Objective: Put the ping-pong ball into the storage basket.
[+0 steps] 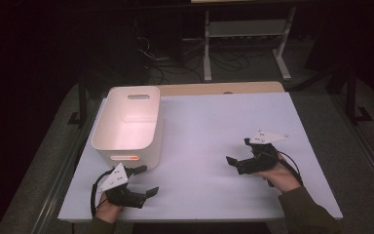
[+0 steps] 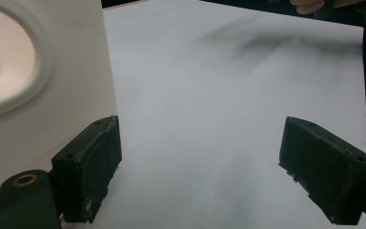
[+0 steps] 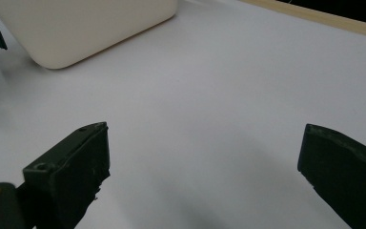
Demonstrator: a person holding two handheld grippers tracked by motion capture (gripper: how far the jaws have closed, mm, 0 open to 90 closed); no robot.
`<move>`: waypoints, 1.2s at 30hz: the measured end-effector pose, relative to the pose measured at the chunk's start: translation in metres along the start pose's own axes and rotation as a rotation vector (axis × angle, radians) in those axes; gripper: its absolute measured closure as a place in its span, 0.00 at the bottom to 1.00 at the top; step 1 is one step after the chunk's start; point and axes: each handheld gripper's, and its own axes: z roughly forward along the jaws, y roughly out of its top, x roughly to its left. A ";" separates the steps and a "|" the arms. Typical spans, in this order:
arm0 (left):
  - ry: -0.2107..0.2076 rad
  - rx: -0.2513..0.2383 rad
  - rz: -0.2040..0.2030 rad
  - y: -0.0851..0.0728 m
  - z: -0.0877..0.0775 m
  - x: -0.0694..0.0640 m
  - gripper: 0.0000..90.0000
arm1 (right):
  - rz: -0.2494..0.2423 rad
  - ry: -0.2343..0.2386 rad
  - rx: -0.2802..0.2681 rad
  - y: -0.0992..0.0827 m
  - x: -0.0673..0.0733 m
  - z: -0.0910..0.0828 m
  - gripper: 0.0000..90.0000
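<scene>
A white plastic bin stands on the left half of the white table top, and its inside looks bare. My left gripper is open just in front of the bin's near wall, low over the table, with nothing between its jaws. In the left gripper view the left gripper has one jaw close beside the bin. My right gripper is open over the right half of the table and points left toward the bin. Bare table lies between the right gripper jaws, with the bin farther off.
A wooden strip runs along the table's far edge. Beyond it stand a white shelf frame and cables on a dark floor. The person's hand holding the right gripper shows far off in the left gripper view.
</scene>
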 end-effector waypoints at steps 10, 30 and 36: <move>0.002 -0.003 0.003 0.000 0.000 0.000 0.16 | 0.025 -0.027 -0.029 -0.017 -0.001 -0.013 0.01; 0.002 0.003 0.001 0.000 0.000 0.000 0.16 | 0.052 -0.081 -0.014 -0.049 0.000 -0.028 0.00; 0.002 0.005 0.005 0.000 0.000 0.000 0.16 | 0.044 -0.085 -0.010 -0.051 -0.001 -0.026 0.00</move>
